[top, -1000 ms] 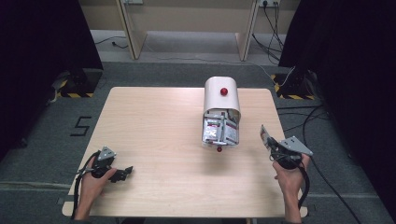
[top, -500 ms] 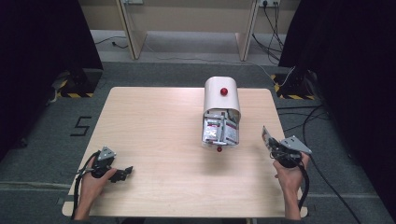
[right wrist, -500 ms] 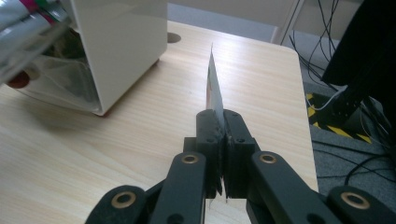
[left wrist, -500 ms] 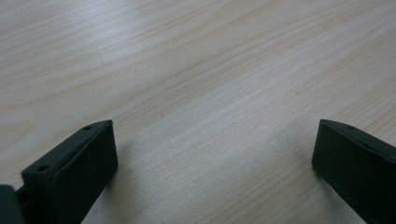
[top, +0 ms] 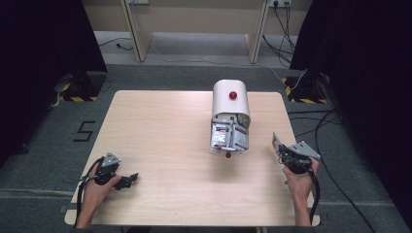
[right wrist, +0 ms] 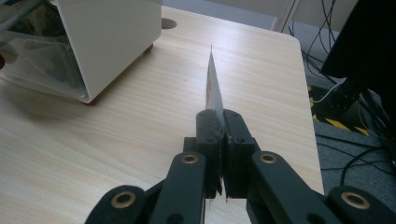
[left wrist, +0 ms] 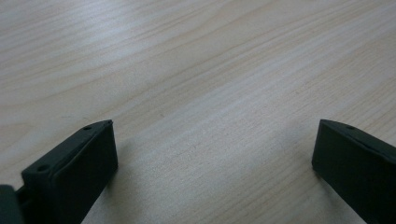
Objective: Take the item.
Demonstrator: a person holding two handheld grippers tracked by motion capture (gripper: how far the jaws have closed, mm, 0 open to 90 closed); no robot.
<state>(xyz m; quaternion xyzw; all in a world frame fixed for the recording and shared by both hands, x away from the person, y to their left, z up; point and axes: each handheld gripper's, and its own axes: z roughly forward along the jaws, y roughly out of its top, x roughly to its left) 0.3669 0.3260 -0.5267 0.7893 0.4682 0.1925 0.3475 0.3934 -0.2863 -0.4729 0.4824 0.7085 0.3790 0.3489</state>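
A white round-topped box (top: 229, 102) with a red knob (top: 233, 95) lies on the wooden table (top: 160, 126), its front flap open toward me with several foil packets (top: 227, 136) inside. At the table's right edge my right gripper (top: 282, 150) is shut on a thin silvery packet (top: 276, 141). In the right gripper view the packet (right wrist: 212, 88) stands edge-on, upright between the closed jaws of the right gripper (right wrist: 223, 121), with the box (right wrist: 112, 37) to the upper left. My left gripper (top: 127, 180) rests at the front left, open, and nothing lies between the jaws of the left gripper (left wrist: 215, 149).
The table edge (right wrist: 308, 116) runs close to the right of the right gripper, with cables (top: 316, 126) on the floor beyond it. A round hole (right wrist: 168, 22) sits in the tabletop behind the box. Bare wood (left wrist: 187, 70) spreads out under the left gripper.
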